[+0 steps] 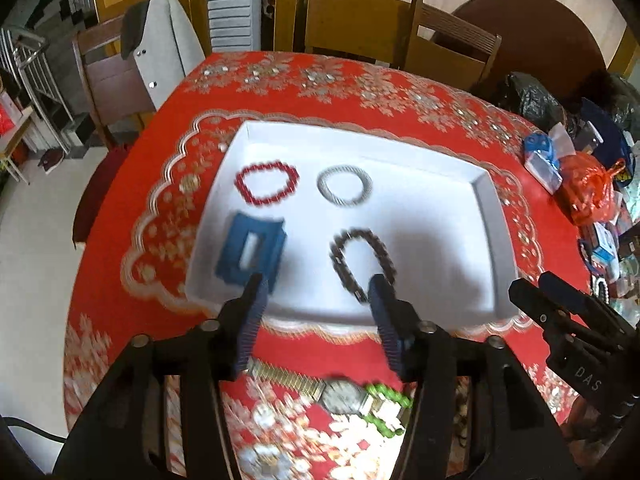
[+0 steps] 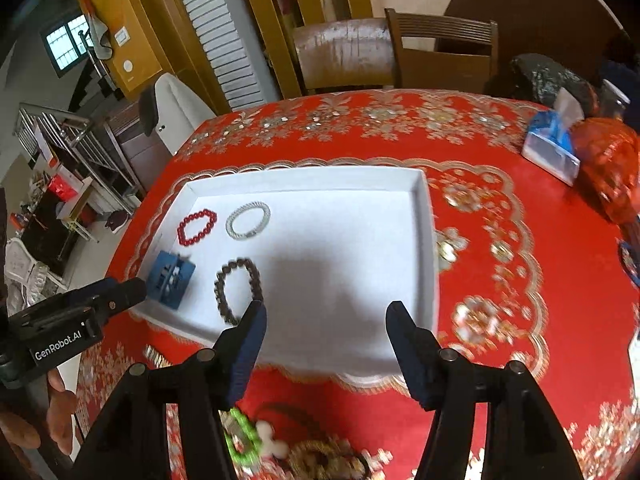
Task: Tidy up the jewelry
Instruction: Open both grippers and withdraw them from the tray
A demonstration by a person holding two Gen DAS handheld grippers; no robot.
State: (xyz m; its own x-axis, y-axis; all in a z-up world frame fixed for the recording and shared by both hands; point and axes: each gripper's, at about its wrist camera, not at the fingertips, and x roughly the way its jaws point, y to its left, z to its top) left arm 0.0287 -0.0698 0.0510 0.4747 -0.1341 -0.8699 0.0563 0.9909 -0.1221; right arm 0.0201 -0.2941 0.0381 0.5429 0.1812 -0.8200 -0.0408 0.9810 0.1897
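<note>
A white tray [image 1: 440,208] [image 2: 360,208] lies on the red tablecloth. In it are a red bead bracelet [image 1: 267,183] [image 2: 197,227], a silver bangle [image 1: 345,185] [image 2: 248,220], a dark bead bracelet [image 1: 360,262] [image 2: 238,288] and a blue box [image 1: 250,250] [image 2: 170,278]. A gold watch [image 1: 320,390] and a green bead bracelet [image 1: 390,400] [image 2: 242,436] lie on the cloth in front of the tray. My left gripper [image 1: 316,292] is open and empty above the tray's near edge. My right gripper [image 2: 326,316] is open and empty over the tray's near right part.
Wooden chairs [image 1: 448,40] stand behind the table. Bags and boxes [image 1: 580,184] crowd the table's right side. A tissue pack [image 2: 554,148] and an orange bag [image 2: 612,168] sit at the far right. A brown bead strand [image 2: 320,452] lies near the front edge.
</note>
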